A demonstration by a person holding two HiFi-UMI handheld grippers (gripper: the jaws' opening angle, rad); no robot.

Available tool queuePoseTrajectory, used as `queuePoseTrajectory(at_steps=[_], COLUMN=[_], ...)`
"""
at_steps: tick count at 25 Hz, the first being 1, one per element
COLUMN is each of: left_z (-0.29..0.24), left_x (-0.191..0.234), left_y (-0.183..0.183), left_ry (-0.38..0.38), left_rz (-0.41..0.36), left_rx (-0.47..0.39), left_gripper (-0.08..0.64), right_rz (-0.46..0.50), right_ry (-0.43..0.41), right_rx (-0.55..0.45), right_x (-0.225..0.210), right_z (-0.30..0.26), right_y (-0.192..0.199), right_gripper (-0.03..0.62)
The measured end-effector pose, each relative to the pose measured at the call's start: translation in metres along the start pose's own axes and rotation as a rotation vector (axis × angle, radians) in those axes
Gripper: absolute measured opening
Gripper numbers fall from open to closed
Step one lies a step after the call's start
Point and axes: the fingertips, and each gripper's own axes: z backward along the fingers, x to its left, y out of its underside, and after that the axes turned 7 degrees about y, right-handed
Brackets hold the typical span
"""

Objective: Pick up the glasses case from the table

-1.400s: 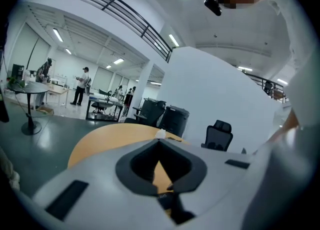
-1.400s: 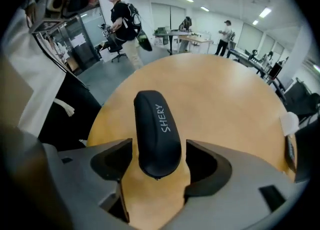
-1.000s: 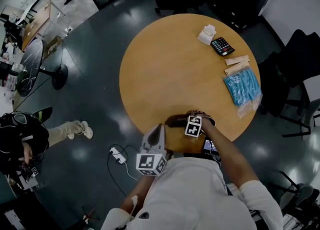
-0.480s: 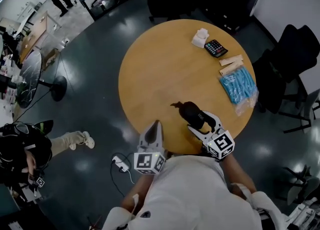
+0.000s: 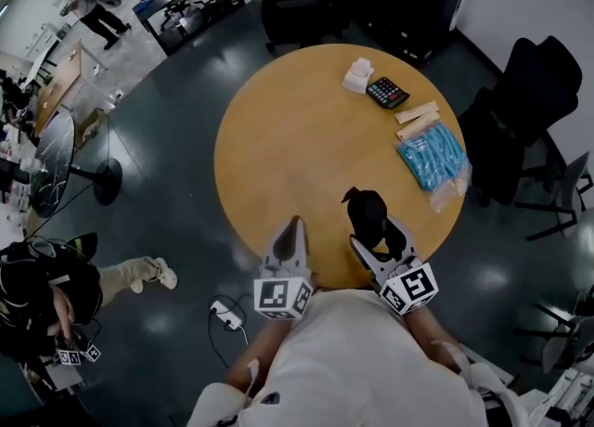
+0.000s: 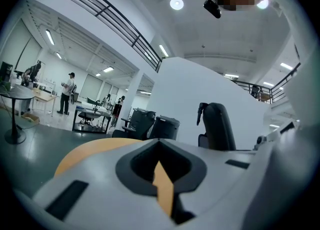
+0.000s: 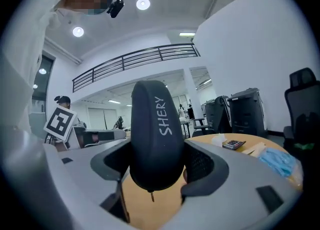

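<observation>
The black glasses case (image 5: 365, 211), printed SHERY, is held clear of the round wooden table (image 5: 297, 137) near its front edge. My right gripper (image 5: 375, 230) is shut on it, one jaw on each side. In the right gripper view the case (image 7: 154, 134) stands tilted upward between the jaws of the right gripper (image 7: 156, 155), with the room behind it. My left gripper (image 5: 293, 226) hovers at the table's front edge, left of the case, shut and holding nothing. The left gripper view shows the left gripper (image 6: 160, 143) with its tips together and the case (image 6: 218, 128) to the right.
At the table's far right lie a white tissue pack (image 5: 357, 74), a calculator (image 5: 386, 93), wooden sticks (image 5: 416, 115) and a blue plastic bag (image 5: 432, 157). Black chairs (image 5: 520, 91) stand to the right. A cable (image 5: 226, 314) lies on the floor by my left side.
The case lay on the table inside the right gripper's jaws; now the right gripper has lifted it and tilted it upward. The left gripper has barely moved.
</observation>
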Motion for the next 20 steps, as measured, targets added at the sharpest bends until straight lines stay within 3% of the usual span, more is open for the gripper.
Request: queuePoseTrajectory(at_steps=[20], left_z=[0.003], left_x=[-0.021], left_y=[0.013], left_ry=[0.028], left_rz=[0.006], left_rx=[0.021], left_gripper=[0.006], right_rz=[0.009], right_ry=[-0.030], right_rx=[-0.018], right_x=[0.005], right_z=[0.018], right_y=[-0.005], right_gripper=[0.321])
